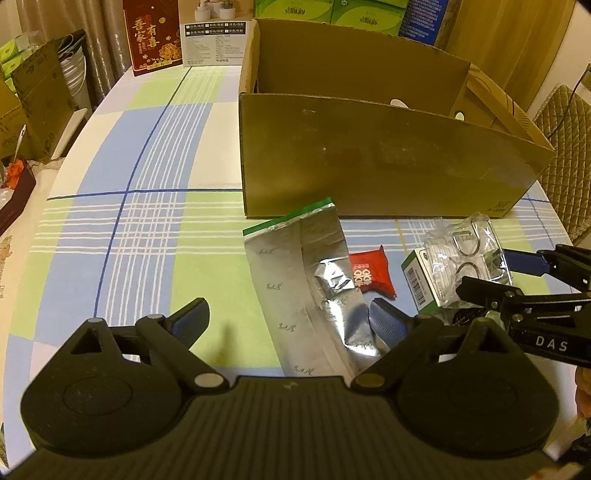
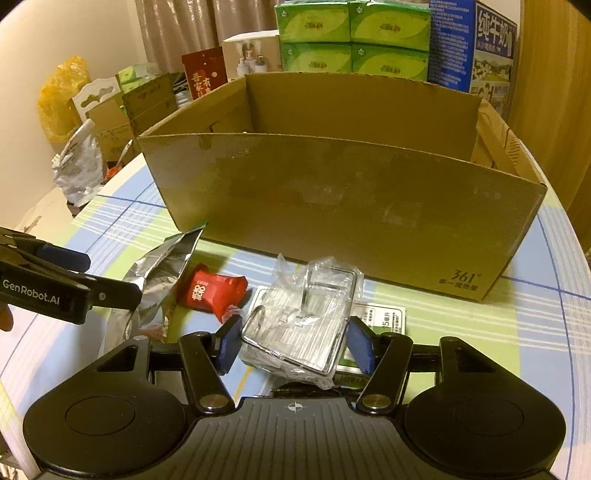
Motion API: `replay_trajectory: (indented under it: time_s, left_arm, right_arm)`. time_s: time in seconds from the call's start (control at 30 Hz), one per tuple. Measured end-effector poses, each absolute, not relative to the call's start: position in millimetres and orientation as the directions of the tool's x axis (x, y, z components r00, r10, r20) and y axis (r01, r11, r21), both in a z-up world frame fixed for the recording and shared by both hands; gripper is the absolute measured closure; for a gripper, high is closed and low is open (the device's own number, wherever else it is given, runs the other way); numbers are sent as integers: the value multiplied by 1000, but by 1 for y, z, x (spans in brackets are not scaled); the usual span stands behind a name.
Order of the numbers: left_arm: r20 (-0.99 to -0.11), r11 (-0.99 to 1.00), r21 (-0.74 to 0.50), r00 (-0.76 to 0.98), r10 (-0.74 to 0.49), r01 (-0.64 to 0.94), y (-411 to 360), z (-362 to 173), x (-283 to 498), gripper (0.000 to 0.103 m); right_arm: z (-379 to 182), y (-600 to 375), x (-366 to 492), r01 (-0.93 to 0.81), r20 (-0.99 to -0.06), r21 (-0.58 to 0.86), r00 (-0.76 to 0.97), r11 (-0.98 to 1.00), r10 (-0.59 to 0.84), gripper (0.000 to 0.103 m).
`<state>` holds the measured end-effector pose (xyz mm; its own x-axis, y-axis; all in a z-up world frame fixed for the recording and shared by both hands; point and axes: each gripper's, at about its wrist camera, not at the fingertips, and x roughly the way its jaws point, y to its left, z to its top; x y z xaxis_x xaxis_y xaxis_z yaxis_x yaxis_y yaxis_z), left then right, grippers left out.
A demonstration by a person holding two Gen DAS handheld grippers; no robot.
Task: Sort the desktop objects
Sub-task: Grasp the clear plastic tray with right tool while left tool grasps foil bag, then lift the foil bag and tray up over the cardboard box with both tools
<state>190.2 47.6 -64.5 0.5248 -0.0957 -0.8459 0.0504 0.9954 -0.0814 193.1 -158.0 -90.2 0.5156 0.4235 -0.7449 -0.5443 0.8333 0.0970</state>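
Observation:
My right gripper (image 2: 294,344) is shut on a clear plastic packet of metal hooks (image 2: 301,317), its blue pads pressing both sides. The packet rests on a small green-and-white box (image 2: 380,319). To its left lie a red snack packet (image 2: 208,291) and a crumpled silver foil bag (image 2: 162,266). In the left wrist view my left gripper (image 1: 288,321) hangs open low over the table, with the foil bag (image 1: 291,273) lying between its fingers and its right pad over the bag's lower edge. The red packet (image 1: 371,275), hook packet (image 1: 461,254) and right gripper (image 1: 484,271) show to the right.
A large open cardboard box (image 2: 351,206) stands just behind the objects on the checked tablecloth (image 1: 122,229). Green tissue packs (image 2: 351,37), a blue milk carton (image 2: 476,44) and a red gift box (image 1: 153,35) stand behind it. A padded chair (image 1: 565,155) is at the right edge.

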Motion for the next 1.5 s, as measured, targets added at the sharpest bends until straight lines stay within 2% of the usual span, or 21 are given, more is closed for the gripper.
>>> replay_trajectory:
  time_s: [0.17,0.63,0.67,0.73,0.8,0.87,0.93,1.2,1.5]
  left_arm:
    - [-852,993,-107,510,-117,49,47,-69,195,12]
    - [-893,993,-75,436,-108,92,37,-96,206,13]
    - [-898,993,-74,426,-108,96,36,-98,208,15]
    - [-910,992,-73,401,-110,108,34,-104,210,28]
    - [-908,991,-37,409,-87,129,31,-105,209,32]
    - [-907,990,-27,412,-83,140,30,-104,208,41]
    - [-907,989,-19,414,-79,146,32,-102,207,59]
    - [-910,980,-32,400,-109,195,45,-97,204,73]
    - [-903,979,-15,419,-101,203,50,-88,191,74]
  right_arm:
    - [-87,-160,191,-540,-739,96,524,836,423,46]
    - [-82,-167,192,-522,-730,99,540,847,418,46]
    - [-82,-167,192,-523,-730,100,539,846,420,46]
    - [-82,-167,192,-524,-730,102,538,845,422,46]
    - [-81,-167,192,-524,-729,102,539,845,422,46]
    - [-80,-166,191,-524,-728,103,540,846,423,46]
    - [-80,-166,191,-523,-727,104,540,846,424,46]
    - [-78,-167,190,-519,-720,115,544,847,430,46]
    - [-72,-164,187,-528,-703,131,547,839,454,46]
